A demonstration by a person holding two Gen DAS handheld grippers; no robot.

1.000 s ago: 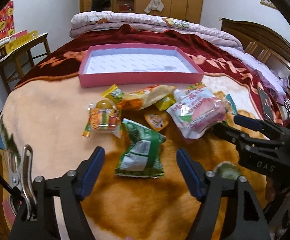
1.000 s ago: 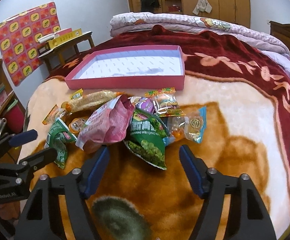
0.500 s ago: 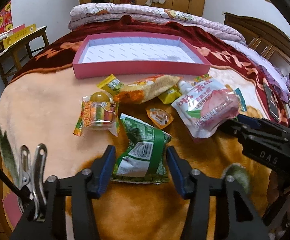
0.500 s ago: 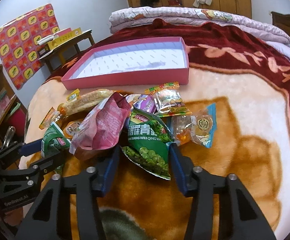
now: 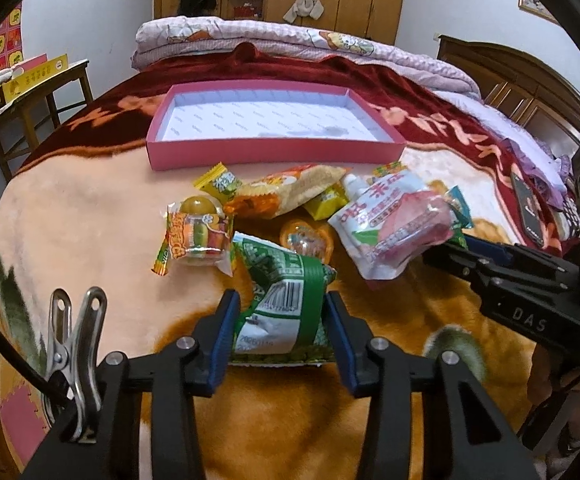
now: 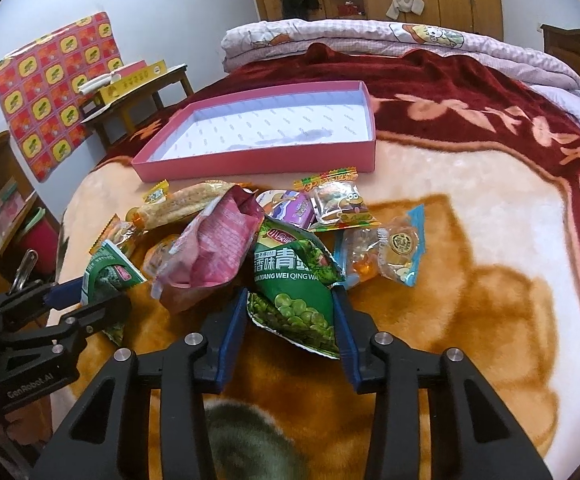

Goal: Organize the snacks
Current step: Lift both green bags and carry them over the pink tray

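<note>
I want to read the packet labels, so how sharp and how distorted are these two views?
Left wrist view: sharp at centre, the barcode on the green striped packet is readable; strong fisheye bends the pink tray rim, corners are black vignette. Right wrist view: print on the green pea packet is crisp; glare on the clear wrappers; same curved edges, even soft light, no hard shadows.

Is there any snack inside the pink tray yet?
No. The pink tray shows only its bare white lining; the snacks all lie on the blanket before it.
</note>
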